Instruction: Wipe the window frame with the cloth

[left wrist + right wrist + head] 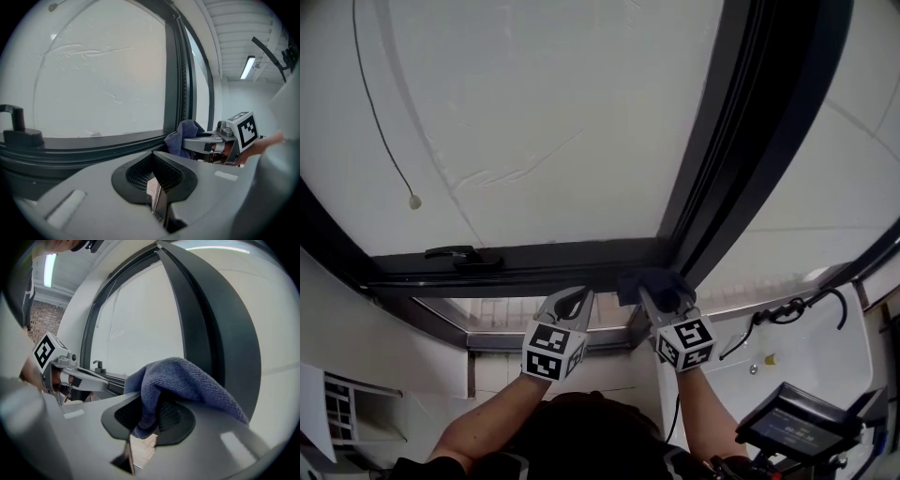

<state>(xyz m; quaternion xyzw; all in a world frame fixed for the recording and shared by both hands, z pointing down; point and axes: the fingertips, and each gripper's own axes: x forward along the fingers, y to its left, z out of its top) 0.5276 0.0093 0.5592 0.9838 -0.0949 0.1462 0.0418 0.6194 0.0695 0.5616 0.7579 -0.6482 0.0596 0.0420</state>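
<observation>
Nearest to me, my 2 forearms reach up from the bottom of the head view, each hand carrying a gripper with its marker cube. My left gripper (571,300) is clenched on nothing: in its own view the 2 dark pads meet with only a thin slit between them. It sits just below the lower rail, beside my right gripper (662,298), near it but not touching.

My right gripper has its jaws closed on the cloth (187,380), a blue-grey terry piece that is pinched at its lower fold and billows up and over the jaw tips. In the head view the cloth (654,283) lies against the window frame (562,257), right at the corner where the dark lower rail meets the dark upright (741,141).

Further left along that rail stands a black handle (459,254). Beyond the frame is the pale, frosted pane (553,112), marked with faint scratches, and a thin cord (375,122) hangs across it, ending in a small bead.
</observation>
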